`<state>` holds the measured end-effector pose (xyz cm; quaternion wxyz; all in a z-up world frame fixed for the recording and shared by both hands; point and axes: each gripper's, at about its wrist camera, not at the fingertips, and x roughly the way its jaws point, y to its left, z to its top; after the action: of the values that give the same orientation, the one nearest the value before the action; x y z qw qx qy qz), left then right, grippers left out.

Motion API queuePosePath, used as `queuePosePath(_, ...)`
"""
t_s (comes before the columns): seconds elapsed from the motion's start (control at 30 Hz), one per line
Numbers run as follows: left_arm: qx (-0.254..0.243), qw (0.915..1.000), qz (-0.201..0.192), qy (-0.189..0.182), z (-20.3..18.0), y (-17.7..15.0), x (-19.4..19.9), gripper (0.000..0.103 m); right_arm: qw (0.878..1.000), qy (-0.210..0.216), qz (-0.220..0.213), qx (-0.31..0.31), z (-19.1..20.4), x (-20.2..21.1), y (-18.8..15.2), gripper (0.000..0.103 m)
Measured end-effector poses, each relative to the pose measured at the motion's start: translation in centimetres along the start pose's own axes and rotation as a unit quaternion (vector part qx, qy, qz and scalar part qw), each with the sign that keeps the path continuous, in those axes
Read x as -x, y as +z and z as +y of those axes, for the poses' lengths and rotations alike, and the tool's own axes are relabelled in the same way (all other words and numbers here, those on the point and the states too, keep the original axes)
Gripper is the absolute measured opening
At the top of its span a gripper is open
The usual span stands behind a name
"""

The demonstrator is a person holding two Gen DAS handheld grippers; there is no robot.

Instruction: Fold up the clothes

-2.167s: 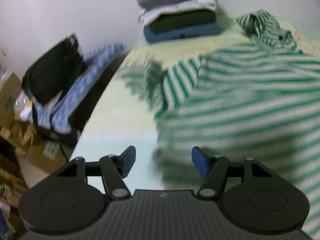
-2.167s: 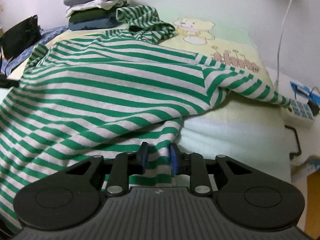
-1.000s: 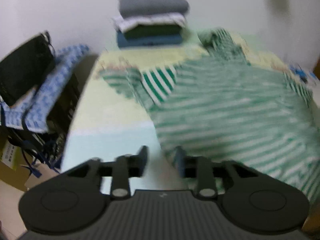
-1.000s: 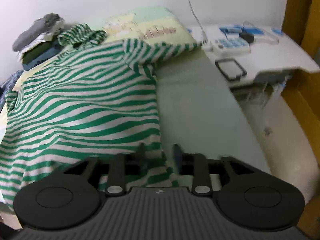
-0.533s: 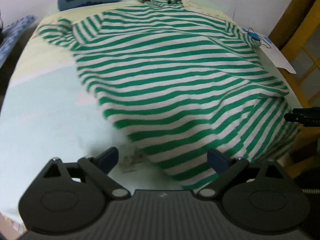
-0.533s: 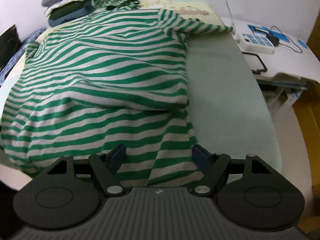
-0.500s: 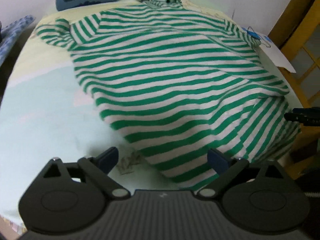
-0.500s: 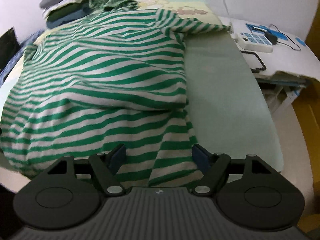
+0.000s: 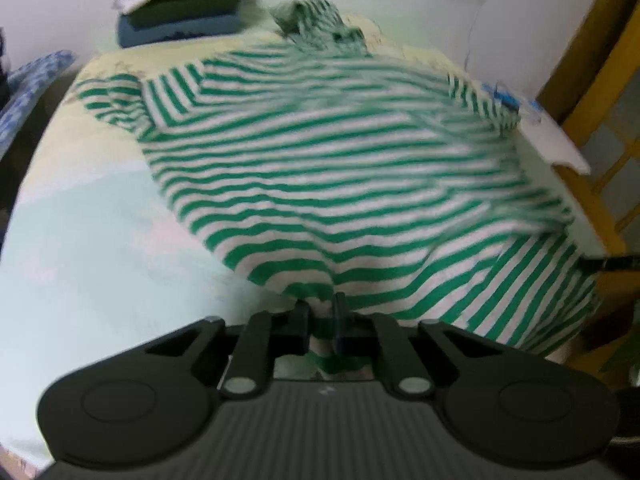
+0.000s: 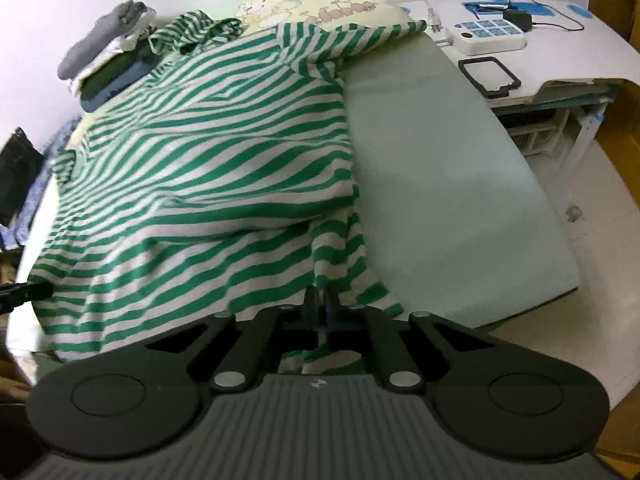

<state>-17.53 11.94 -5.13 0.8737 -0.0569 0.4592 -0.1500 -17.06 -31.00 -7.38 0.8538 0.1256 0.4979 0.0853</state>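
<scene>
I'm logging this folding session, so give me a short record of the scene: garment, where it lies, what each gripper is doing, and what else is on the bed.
garment: green and white striped shirt, spread out, wrinkled
surface: bed
left gripper: just closed, shut on the shirt's near hem
right gripper: just closed, shut on the hem's other corner
also on bed: stack of folded clothes at the far end
beside bed: power strip on a white desk
</scene>
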Motion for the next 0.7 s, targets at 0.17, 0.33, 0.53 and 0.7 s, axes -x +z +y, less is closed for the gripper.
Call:
queuePosePath(0.17,0.014,0.9991,-0.037,0.018,1.6,1.1,5.9,0.006,0.997,0.065,0.022,0.016,0.6,2.2,0.5,0.003)
queuePosePath(0.33,-0.030,0.9976,-0.043,0.046,2.0,1.6,9.4,0.006,0.982,0.131,0.083,0.108,4.0,2.9,-0.2,0.003)
queuePosePath(0.53,-0.057,0.9945,0.056,0.067,2.0,-2.0,4.3,0.006,0.957,0.090,0.175,0.214,6.4,-0.4,-3.1,0.003)
queuePosePath(0.7,-0.113,0.9865,0.082,0.085,1.6,-3.7,3.7,0.010,0.939,0.008,0.226,0.258,5.1,-2.4,-4.4,0.002)
